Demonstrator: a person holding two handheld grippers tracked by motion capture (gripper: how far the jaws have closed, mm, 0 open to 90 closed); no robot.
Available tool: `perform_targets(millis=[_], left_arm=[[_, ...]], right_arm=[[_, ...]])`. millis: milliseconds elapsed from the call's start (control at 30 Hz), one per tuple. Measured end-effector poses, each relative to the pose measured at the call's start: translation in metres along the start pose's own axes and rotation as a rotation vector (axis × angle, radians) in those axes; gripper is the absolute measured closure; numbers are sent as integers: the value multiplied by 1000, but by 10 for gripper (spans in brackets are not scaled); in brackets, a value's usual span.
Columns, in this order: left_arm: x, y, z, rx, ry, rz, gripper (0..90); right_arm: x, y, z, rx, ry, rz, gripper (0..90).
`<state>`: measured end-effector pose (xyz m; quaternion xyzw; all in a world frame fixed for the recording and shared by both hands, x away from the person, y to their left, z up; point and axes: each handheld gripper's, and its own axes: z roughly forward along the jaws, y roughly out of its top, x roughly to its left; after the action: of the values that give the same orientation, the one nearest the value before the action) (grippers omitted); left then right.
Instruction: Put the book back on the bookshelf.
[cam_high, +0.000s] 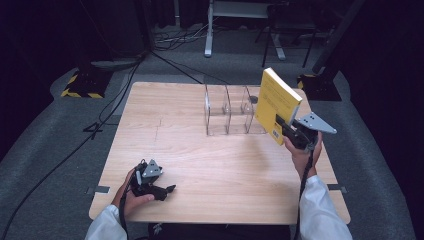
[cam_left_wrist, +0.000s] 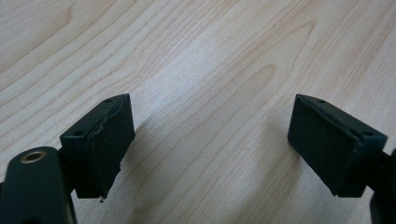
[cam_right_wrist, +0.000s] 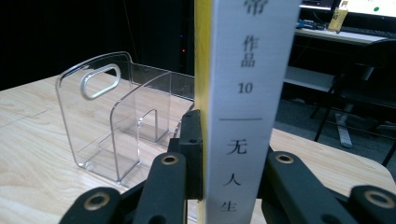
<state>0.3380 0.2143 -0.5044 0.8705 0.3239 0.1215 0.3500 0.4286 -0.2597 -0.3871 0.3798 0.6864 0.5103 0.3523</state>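
Observation:
A yellow book (cam_high: 276, 102) with a white spine (cam_right_wrist: 247, 93) printed with dark characters is lifted off the table at the right, tilted. My right gripper (cam_high: 286, 129) is shut on its lower end, one jaw on each cover. Just left of the book stands a clear acrylic file rack (cam_high: 231, 111) with several upright dividers (cam_right_wrist: 100, 116) and a handle slot. My left gripper (cam_high: 167, 190) rests low over the table's near left part, jaws wide apart with only bare wood (cam_left_wrist: 210, 116) between the pads (cam_left_wrist: 109, 140).
The wooden table (cam_high: 200, 150) stands on grey carpet. Cables run over the floor at the left, and a yellow-and-black striped base (cam_high: 80, 85) sits beyond the far left corner. Chair legs and a desk frame (cam_high: 235, 20) stand behind the table.

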Motion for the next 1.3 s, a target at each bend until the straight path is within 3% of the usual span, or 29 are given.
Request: perform_targets(millis=[367, 667, 733, 1300], left_arm=[[-2, -1, -1, -3, 11, 1, 159], [-13, -7, -6, -5, 7, -7, 159], [-15, -10, -9, -5, -3, 13, 159], [-19, -17, -15, -8, -3, 4, 159]], right_arm=[[6, 4, 33, 21, -25, 6, 766], [-2, -2, 53, 38, -62, 34, 766], [-4, -4, 57, 33, -69, 33, 766], [-3, -6, 92, 59, -75, 50, 766]])
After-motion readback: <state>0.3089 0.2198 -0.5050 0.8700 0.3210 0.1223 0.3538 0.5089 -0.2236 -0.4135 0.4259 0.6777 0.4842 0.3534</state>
